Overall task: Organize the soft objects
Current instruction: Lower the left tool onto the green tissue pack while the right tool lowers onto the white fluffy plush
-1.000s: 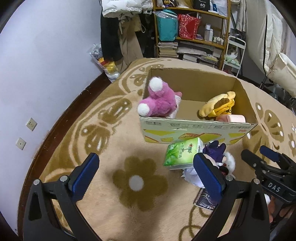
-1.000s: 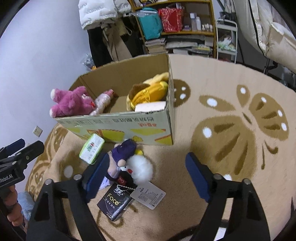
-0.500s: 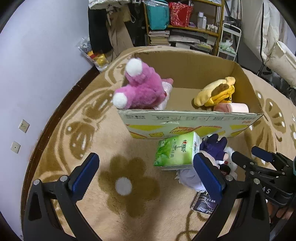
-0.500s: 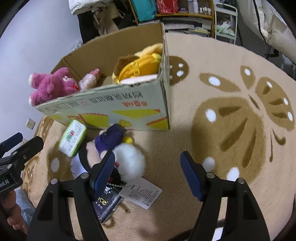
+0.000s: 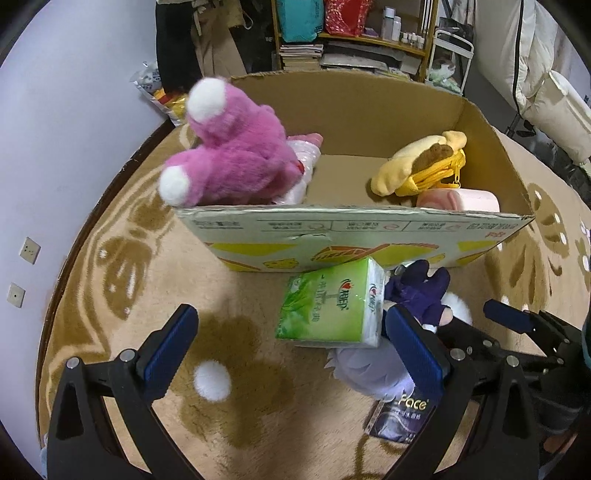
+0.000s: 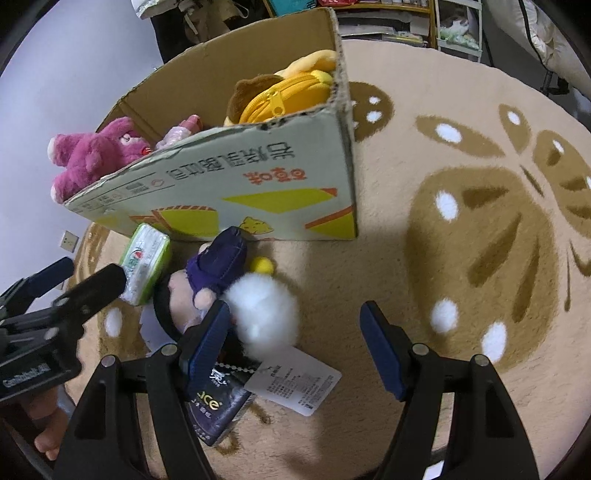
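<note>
On the tan flower-patterned rug [image 5: 258, 435] we hold both grippers tilted down toward a small cluster of soft things lying against the near wall of the cardboard box [image 5: 354, 236]. Our left gripper [image 5: 291, 347] has its blue pads spread wide with nothing pressed between them; the green tissue pack [image 5: 332, 306] lies between and just ahead of them, leaning toward the box, with the right pad close beside its edge, though we cannot tell whether they touch. Our right gripper [image 6: 295, 347] also stands open, and between its pads we see only rug and the white paper tag [image 6: 295, 380] of the purple-hatted doll [image 6: 218, 273]. That doll lies just beside the tissue pack, its white pompom [image 6: 266, 310] next to our right gripper's left pad, and its body partly over a dark packet marked "Face" [image 6: 218, 410]. From the right wrist view, our left gripper shows at the left edge, its tips beside the tissue pack, with a hand [image 6: 44, 428] beneath it. Inside the box, a pink plush bear [image 5: 229, 151] sits at the left end, rising above the rim, with a pale pink doll [image 6: 181, 129] tucked next to it; at the right end rest a yellow plush pouch with a zipper [image 5: 424, 166] and a pink roll [image 5: 461, 199] against the near wall. Beyond the box stand cluttered shelves [image 5: 354, 33] and hanging clothes.
</note>
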The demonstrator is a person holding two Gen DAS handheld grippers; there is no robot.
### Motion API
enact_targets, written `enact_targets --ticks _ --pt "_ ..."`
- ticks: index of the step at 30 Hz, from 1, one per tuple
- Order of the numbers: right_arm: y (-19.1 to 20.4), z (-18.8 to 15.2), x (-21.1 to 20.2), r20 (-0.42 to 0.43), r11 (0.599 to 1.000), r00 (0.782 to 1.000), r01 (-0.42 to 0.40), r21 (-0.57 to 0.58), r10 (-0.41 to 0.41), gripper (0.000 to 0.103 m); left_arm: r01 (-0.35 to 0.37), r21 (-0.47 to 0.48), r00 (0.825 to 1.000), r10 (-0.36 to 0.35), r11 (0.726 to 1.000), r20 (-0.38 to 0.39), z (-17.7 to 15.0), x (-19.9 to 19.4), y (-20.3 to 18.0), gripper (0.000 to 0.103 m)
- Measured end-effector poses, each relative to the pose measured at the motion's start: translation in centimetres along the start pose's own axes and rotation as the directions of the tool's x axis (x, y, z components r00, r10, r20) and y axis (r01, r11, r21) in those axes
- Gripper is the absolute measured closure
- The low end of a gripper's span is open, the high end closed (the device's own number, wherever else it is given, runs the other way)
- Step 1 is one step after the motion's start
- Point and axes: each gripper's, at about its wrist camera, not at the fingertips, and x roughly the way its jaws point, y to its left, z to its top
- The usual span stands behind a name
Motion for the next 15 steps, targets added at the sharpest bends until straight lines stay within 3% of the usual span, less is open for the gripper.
enact_targets --ticks 9,15 --pt "1.6 0.0 1.2 -0.022 0.999 1.0 -0.017 -0.047 0.016 0.026 0.017 -0.007 0.998 -0.018 1.0 -0.053 0.0 2.1 -0.3 0.002" --pt "1.0 0.0 1.9 -0.051 0.998 0.997 -0.061 0.011 0.062 0.026 0.043 -0.029 0.996 -0.045 0.999 -0.081 0.0 3.0 -0.3 0.002"
